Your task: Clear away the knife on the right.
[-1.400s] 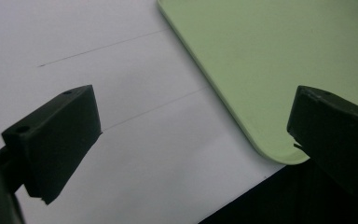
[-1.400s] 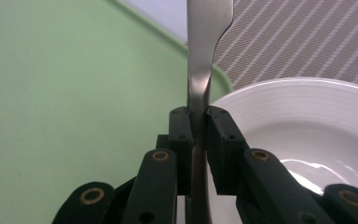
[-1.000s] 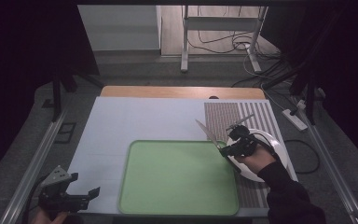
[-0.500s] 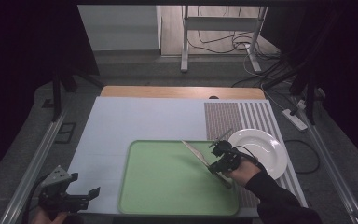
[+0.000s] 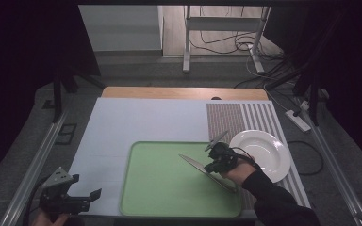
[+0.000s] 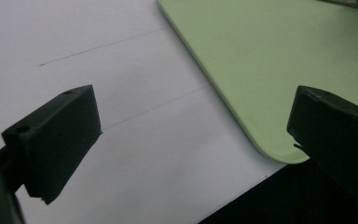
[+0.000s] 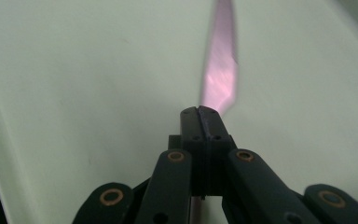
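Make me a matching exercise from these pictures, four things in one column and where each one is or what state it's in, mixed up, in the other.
Things:
1. knife
2. white plate
3. green tray
4. left gripper

Places or states:
A. jaws apart, nothing between them
B. on the striped mat, right of the tray
C. clamped in the right gripper, blade over the tray
D. flat on the white table surface

Pairs: 1-C, 2-B, 3-D, 4-A

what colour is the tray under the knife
Pale green. The tray shows best in the high view, with the knife over it.
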Demonstrator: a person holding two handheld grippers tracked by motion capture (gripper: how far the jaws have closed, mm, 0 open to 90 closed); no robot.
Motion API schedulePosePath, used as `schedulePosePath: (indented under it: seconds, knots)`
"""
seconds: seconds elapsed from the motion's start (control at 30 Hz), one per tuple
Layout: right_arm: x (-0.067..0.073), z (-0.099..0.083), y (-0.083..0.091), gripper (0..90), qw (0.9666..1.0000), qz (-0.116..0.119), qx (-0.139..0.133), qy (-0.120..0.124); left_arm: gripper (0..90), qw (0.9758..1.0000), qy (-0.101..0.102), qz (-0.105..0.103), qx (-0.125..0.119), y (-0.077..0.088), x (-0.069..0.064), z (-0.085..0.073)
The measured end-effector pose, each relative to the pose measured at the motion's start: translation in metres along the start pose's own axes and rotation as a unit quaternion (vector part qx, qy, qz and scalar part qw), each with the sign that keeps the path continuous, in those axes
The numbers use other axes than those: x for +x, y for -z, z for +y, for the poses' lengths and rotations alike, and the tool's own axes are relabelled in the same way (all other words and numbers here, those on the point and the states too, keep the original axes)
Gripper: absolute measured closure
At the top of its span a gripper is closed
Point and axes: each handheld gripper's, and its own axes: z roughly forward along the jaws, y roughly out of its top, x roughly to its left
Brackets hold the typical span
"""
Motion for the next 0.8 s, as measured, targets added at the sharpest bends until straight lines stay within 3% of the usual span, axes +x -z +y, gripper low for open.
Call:
schedulePosePath:
  seconds: [0.03,0.17,0.33,0.53,0.8]
  knots:
    - [0.011,0.020,0.008,90.0,0.9930,0.003,-0.069,0.096,2.4,1.0000,0.000,0.000,0.000,0.000,0.000,0.000]
    - [0.020,0.038,-0.009,90.0,0.9889,0.004,-0.079,0.126,2.4,1.0000,0.001,0.000,0.002,0.000,0.000,0.000]
    - [0.021,0.053,-0.029,90.0,0.9891,-0.019,-0.071,0.127,2.5,1.0000,0.001,0.000,0.000,0.000,0.000,0.000]
    - [0.012,0.050,-0.025,90.0,0.9901,-0.056,-0.064,0.112,2.5,1.0000,0.000,0.000,-0.001,0.000,0.000,0.000]
    - [-0.010,0.033,-0.014,90.0,0.9944,-0.051,-0.064,0.068,2.4,1.0000,0.001,0.000,-0.001,0.000,0.000,0.000]
